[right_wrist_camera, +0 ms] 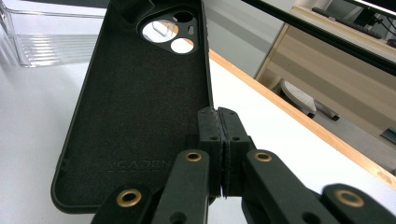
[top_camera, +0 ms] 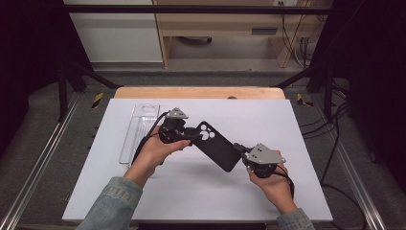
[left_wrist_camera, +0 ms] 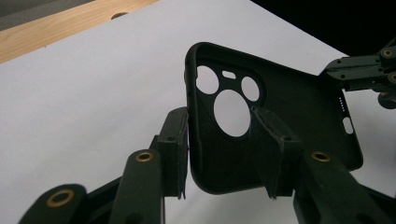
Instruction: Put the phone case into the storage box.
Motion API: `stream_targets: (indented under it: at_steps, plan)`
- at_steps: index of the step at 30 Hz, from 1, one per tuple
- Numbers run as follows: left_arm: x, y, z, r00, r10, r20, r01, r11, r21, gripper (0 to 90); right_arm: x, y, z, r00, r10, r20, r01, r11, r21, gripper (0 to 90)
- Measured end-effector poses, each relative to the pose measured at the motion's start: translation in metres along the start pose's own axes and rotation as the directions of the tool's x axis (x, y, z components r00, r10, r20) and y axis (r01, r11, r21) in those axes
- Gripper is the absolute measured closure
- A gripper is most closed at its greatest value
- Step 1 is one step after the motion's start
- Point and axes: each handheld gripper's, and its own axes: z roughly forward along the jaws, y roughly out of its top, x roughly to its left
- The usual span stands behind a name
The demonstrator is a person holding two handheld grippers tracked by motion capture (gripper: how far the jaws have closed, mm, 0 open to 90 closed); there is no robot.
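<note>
A black phone case (top_camera: 218,146) with round camera cut-outs hangs above the white table top (top_camera: 191,191), slanting between both grippers. My right gripper (top_camera: 241,151) (right_wrist_camera: 218,116) is shut on the side wall of the case (right_wrist_camera: 140,107) near its lower end. My left gripper (top_camera: 191,136) (left_wrist_camera: 222,135) is open at the camera end of the case (left_wrist_camera: 289,107). Its jaws stand wide apart around one corner, with one jaw against the outer rim and the other in front of the inner face. In the left gripper view, the right gripper (left_wrist_camera: 364,70) shows at the case's far end.
A clear plastic tray (top_camera: 139,129) (right_wrist_camera: 51,42) lies on the table's left side, just behind my left hand. A wooden strip (top_camera: 201,92) runs along the table's far edge. Black frame posts stand at both far corners.
</note>
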Motion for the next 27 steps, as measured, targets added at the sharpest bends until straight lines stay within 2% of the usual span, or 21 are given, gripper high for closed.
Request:
stream_targets:
  at_steps: [4,11,27]
  plan:
    - [0.000,0.001,0.000,0.9999,-0.011,-0.013,0.011,0.9999,-0.005,64.1,0.000,0.000,0.000,1.0000,0.004,0.001,-0.004,1.000,0.002,89.5]
    - [0.002,0.001,-0.003,0.9996,-0.028,-0.008,0.028,0.9995,-0.011,72.8,-0.001,-0.001,0.000,1.0000,0.006,0.004,-0.006,1.000,0.007,89.6]
    - [-0.002,0.004,-0.010,0.9997,-0.026,-0.004,0.026,0.9989,-0.040,80.8,0.000,-0.004,0.003,1.0000,0.008,0.004,-0.008,1.000,0.019,89.2]
